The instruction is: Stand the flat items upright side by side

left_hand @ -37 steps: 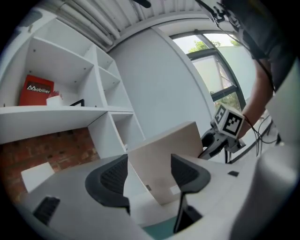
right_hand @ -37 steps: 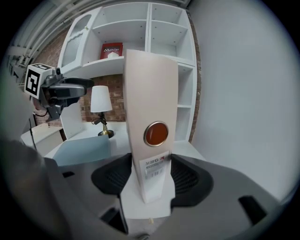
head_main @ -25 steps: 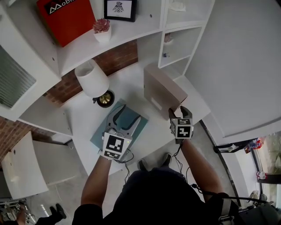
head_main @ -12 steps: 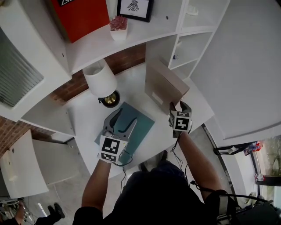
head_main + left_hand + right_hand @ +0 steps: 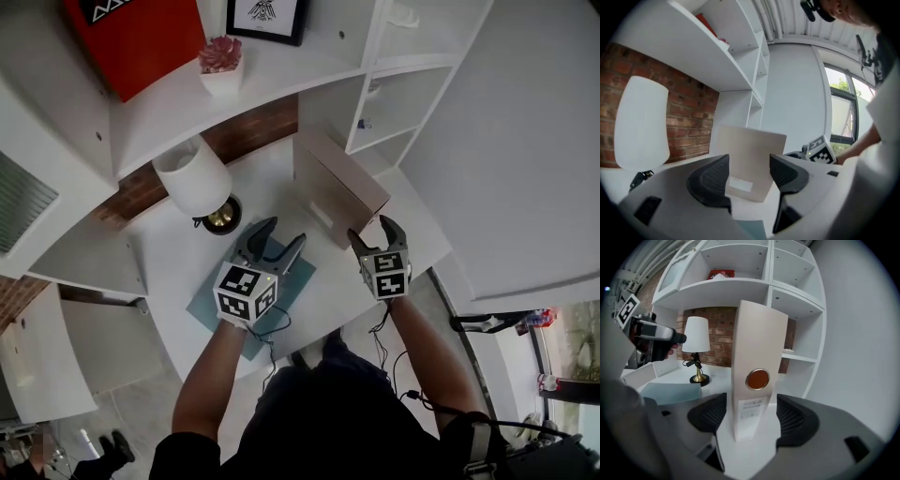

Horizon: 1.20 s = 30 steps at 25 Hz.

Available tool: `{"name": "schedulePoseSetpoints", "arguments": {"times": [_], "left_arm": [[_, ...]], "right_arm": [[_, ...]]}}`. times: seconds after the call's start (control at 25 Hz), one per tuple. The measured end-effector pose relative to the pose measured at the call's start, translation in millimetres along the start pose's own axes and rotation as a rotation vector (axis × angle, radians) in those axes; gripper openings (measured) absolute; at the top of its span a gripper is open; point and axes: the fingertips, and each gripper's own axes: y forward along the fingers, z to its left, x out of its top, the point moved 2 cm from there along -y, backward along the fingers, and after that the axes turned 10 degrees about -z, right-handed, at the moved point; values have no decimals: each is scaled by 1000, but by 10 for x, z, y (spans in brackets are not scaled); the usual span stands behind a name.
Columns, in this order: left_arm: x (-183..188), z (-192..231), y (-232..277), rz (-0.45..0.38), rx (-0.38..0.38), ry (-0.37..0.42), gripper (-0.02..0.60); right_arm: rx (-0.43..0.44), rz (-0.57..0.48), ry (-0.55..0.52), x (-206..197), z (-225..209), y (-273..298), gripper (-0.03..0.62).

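A beige binder [image 5: 333, 187] stands upright on the white desk [image 5: 178, 248], its spine with an orange disc [image 5: 757, 379] facing my right gripper. My right gripper [image 5: 375, 230] sits just in front of that spine. Its jaws are opening and the pads stand apart from the spine [image 5: 754, 399] on both sides. A flat teal folder [image 5: 208, 305] lies on the desk under my left gripper [image 5: 278, 236]. That gripper is open and empty, and points at the binder's broad face [image 5: 747, 159].
A white-shaded lamp [image 5: 192, 178] with a brass foot stands left of the binder. Wall shelves above carry a red box [image 5: 141, 37], a potted plant [image 5: 220, 64] and a framed picture [image 5: 267, 14]. Open cubbies [image 5: 394, 103] rise right of the binder.
My right gripper's jaws have spread off the binder's near corner, and the binder stays standing. My left gripper has risen off the teal folder and turned toward the binder.
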Motion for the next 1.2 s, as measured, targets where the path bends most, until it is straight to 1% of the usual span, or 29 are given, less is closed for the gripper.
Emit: {"name": "schedulePoseSetpoints", "arguments": {"times": [0.12, 0.2, 0.32, 0.4, 0.44, 0.52, 0.68, 0.84, 1.0, 1.2], "left_arm": [[-211, 4, 364, 46, -1, -100, 268], [-369, 10, 594, 83, -6, -164, 268], [-582, 0, 891, 140, -39, -253, 268], [-656, -10, 1039, 157, -61, -288, 268], [-669, -1, 1087, 158, -61, -294, 268], [-672, 46, 1121, 148, -38, -303, 268], [-674, 195, 1006, 126, 44, -335, 268], [-657, 304, 770, 134, 97, -308, 268], [-608, 330, 561, 128, 114, -292, 268], [-580, 304, 420, 121, 106, -276, 268]], "right_arm": [[92, 3, -63, -48, 0, 97, 324], [134, -3, -99, -62, -7, 148, 308], [160, -11, -103, -59, -55, 200, 297], [150, -10, -82, -51, -83, 238, 292], [136, -7, -67, -45, -91, 267, 290], [99, 2, -38, -25, -91, 349, 287], [28, -1, -15, 53, -55, 590, 287], [5, -13, -12, 149, -27, 861, 287], [-2, -24, -2, 232, -50, 1095, 288], [0, -31, -10, 326, -5, 1312, 287]]}}
